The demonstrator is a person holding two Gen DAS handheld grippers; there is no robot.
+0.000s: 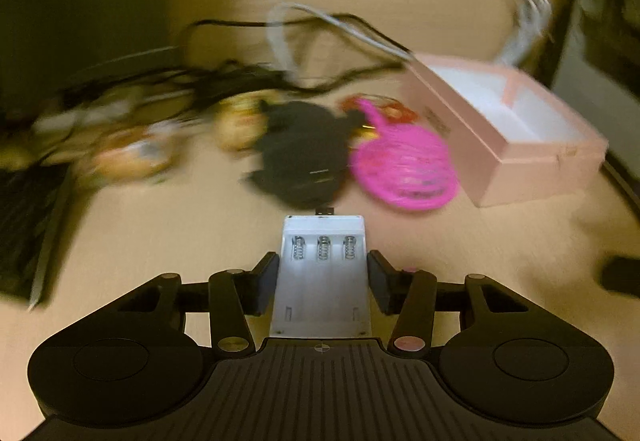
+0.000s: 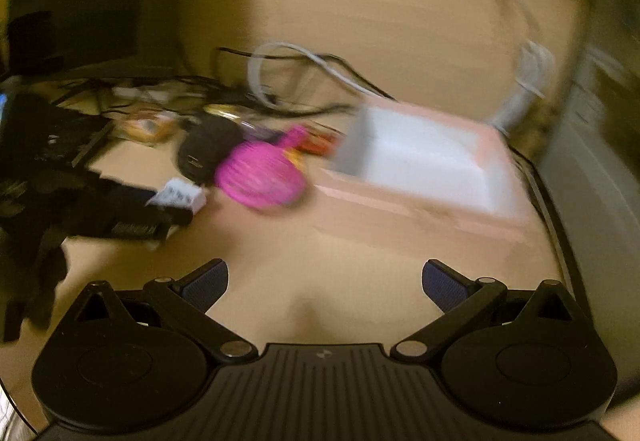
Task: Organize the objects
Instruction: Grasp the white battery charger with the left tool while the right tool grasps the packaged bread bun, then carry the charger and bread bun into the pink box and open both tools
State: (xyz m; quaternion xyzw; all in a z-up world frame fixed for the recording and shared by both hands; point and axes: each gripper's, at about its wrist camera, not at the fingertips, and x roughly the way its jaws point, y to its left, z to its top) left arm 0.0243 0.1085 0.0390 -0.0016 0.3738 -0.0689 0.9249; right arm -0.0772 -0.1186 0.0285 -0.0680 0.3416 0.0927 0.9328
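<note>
My left gripper (image 1: 323, 261) is shut on a white battery case (image 1: 322, 281) with three springs and a small plug at its far end; the pads press on both its sides above the wooden desk. From the right wrist view the same case (image 2: 180, 197) shows at the left, in the black left gripper (image 2: 132, 217). My right gripper (image 2: 325, 281) stands open over bare desk with nothing between its fingers. An open pink box (image 1: 536, 177) with a white inside lies at the right; its pink front wall (image 2: 400, 213) is ahead of the right gripper.
A pink wire ball (image 1: 404, 165) and a black lump (image 1: 300, 153) lie beside the box. Blurred snack packets (image 1: 128, 157) and tangled black and white cables (image 1: 320, 21) spread behind them. A dark flat thing (image 1: 20, 221) sits at the left edge.
</note>
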